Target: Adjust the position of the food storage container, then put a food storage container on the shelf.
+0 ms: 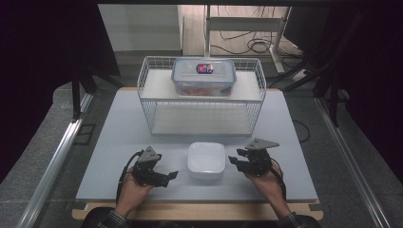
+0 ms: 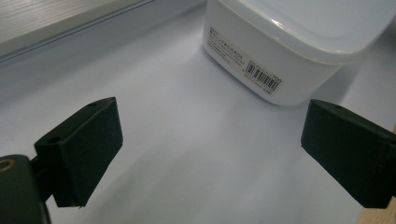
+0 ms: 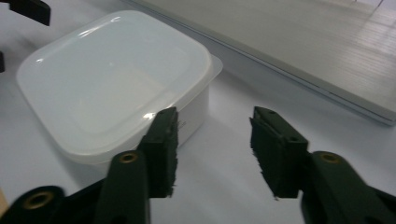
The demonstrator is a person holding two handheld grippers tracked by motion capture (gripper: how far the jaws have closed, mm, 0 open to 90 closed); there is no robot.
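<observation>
A white square container with a shut lid (image 1: 206, 160) sits on the grey table top (image 1: 119, 142), near the front and between both hands. My left gripper (image 1: 167, 178) lies just left of it, jaws wide open and empty, pointing toward the box. In the left gripper view the container (image 2: 280, 51) stands beyond the open jaws of that gripper (image 2: 210, 149), a barcode label on its side. My right gripper (image 1: 235, 159) is close to the box's right side. In the right gripper view it (image 3: 214, 149) stands open with nothing between the pads, and the container (image 3: 112, 79) lies ahead on the left.
A white wire rack (image 1: 152, 102) with two shelves stands behind the box at mid-table. On its top shelf rests a clear food container with a blue-trimmed lid (image 1: 203, 76). Dark curtains flank the table, and cables lie on the floor at the back.
</observation>
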